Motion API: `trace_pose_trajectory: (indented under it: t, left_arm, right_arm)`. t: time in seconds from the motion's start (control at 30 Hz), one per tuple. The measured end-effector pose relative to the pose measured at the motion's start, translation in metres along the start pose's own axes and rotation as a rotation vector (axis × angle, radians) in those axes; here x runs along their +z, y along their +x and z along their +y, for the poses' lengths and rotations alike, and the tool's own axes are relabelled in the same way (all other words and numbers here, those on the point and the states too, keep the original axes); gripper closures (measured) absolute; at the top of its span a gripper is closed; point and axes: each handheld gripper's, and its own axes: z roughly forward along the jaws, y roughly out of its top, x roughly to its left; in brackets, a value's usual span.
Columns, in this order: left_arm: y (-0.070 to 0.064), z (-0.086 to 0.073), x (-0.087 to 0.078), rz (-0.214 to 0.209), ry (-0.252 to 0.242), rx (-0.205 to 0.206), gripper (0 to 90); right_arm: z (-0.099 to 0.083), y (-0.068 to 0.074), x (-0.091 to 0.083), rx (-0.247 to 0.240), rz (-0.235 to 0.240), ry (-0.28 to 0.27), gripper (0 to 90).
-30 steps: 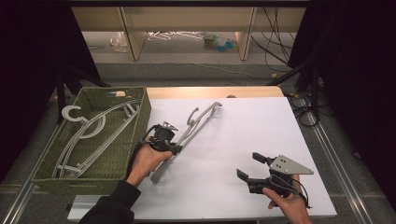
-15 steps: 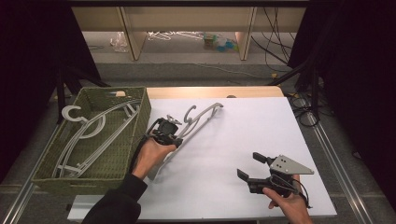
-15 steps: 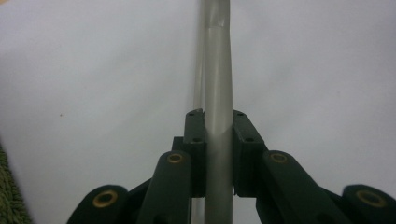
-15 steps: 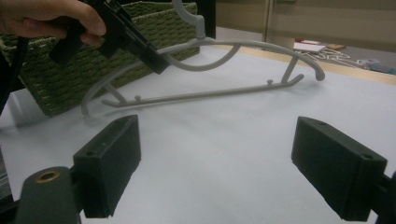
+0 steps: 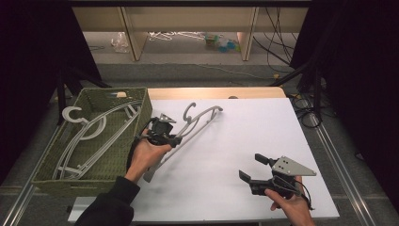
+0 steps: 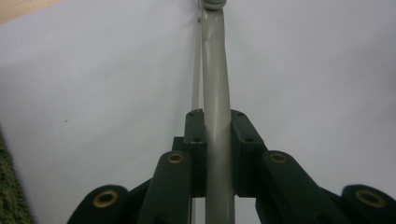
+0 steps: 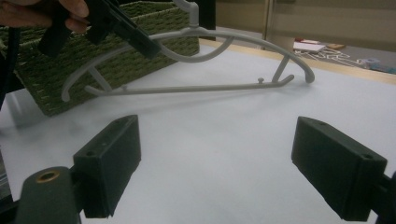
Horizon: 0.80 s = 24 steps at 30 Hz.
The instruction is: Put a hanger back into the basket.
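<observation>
Gripping a grey plastic hanger (image 5: 197, 123) by one of its arms, the left gripper (image 5: 170, 137) is holding it over the white table top (image 5: 244, 136), just beside the right wall of the green woven basket (image 5: 141, 108); in the left gripper view the two black jaws are pressing tight on either side of the grey bar (image 6: 217, 140), which is running straight away from the camera over the pale surface. From the right gripper view the hanger (image 7: 201, 60) is hanging tilted, its clamped shoulder raised in the left gripper (image 7: 135, 37) and its far end and lower bar lying down near or on the table, with the hook pointing up toward the basket (image 7: 93, 60). The right gripper (image 5: 258, 170) is resting low near the front right corner of the table, well apart from the hanger, and its jaws are standing wide apart with nothing between them, only bare white surface showing through the gap. Inside the basket more grey hangers (image 5: 89, 136) are lying stacked, one hook poking out over the left rim. The white sheet is covering most of the table, leaving a strip of pale wood (image 5: 211, 92) showing along the far edge. Beyond it the floor is running off toward a light wooden shelf unit (image 5: 188, 19), with loose hangers and small bits of clutter (image 5: 216, 40) lying underneath, black cables (image 5: 282, 33) trailing at the right, and dark curtains closing in both sides.
</observation>
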Motion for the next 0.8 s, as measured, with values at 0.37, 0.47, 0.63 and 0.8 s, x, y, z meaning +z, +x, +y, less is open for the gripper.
trace_pose_trajectory:
  t: [0.37, 0.47, 0.63, 0.8]
  left_arm:
    - [-0.015, 0.011, -0.035, -0.086, -0.141, -0.027, 79.0]
    - [-0.02, 0.014, -0.039, -0.119, -0.161, -0.026, 79.0]
    - [-0.027, 0.018, -0.05, -0.135, -0.188, -0.004, 78.9]
    - [-0.024, 0.022, -0.067, -0.137, -0.232, 0.006, 79.0]
  right_arm:
    - [0.0, -0.001, -0.001, 0.01, -0.003, 0.003, 16.6]
    - [0.0, 0.0, 0.001, 0.007, 0.007, -0.004, 16.6]
    - [0.001, 0.0, -0.002, 0.001, -0.004, 0.024, 16.6]
    - [0.0, 0.0, -0.001, 0.004, -0.001, 0.012, 16.6]
